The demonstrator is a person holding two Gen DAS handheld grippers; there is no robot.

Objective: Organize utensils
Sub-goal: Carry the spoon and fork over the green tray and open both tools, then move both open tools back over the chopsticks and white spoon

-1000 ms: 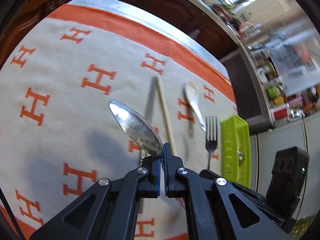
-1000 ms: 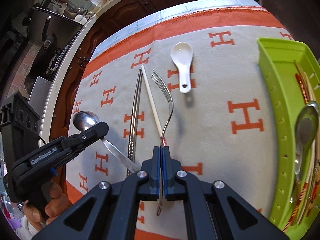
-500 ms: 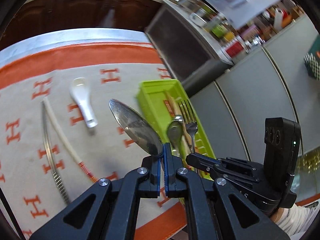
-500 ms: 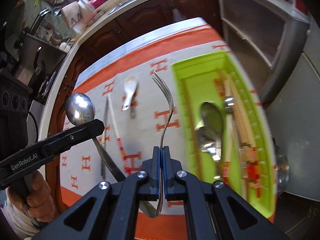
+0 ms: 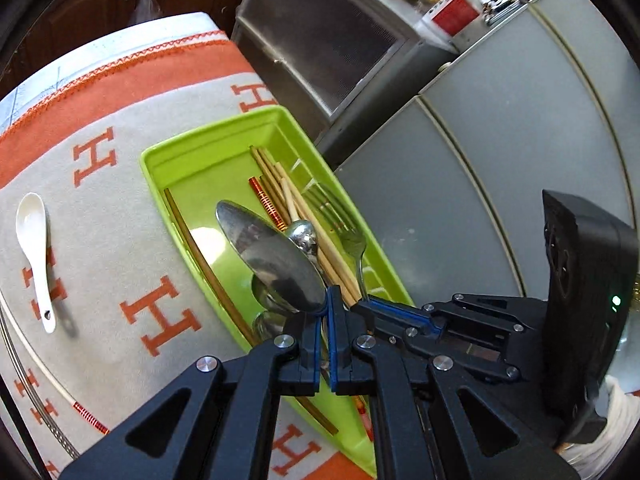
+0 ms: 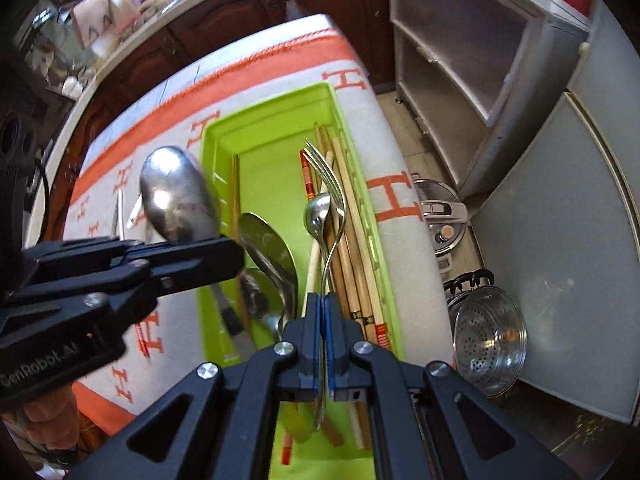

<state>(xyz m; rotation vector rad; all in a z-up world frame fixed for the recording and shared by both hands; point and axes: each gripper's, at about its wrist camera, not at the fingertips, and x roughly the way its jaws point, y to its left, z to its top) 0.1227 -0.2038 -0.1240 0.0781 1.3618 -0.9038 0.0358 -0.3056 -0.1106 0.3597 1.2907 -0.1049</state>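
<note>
A large metal spoon (image 5: 272, 258) is held by its handle in the left gripper (image 5: 327, 312), whose jaws are clamped together on it; the bowl is seen poised above the green tray (image 5: 188, 150), over the spoons already lying there. A metal fork (image 6: 326, 184) is held by its handle in the right gripper (image 6: 325, 312), jaws likewise clamped on it, with the tines pointing along the tray above the chopsticks (image 6: 352, 240) and a smaller spoon (image 6: 318, 210). Whether either utensil touches the tray contents cannot be told; both appear to hang clear of them. In the tray, spoons are gathered toward the side nearer the middle of the tabletop, and chopsticks and another fork (image 5: 346, 226) toward the side at the tabletop's edge. Outside the tray, a white ceramic spoon (image 5: 34, 248) is noted on the patterned cloth (image 5: 96, 280), well apart from the tray, and beyond it a white chopstick with a red end (image 5: 86, 416) and a metal chopstick (image 5: 24, 384) at the frame edge. Step in hand is judged to be the depositing of both carried pieces. The next move is judged to call for each piece to be lowered in line with the tray's long axis, spoon over the spoon group and fork beside the fork, and for the jaws to be parted only once the piece is low, so that it does not bounce out. The three pieces on the cloth are judged still to be collected.
</note>
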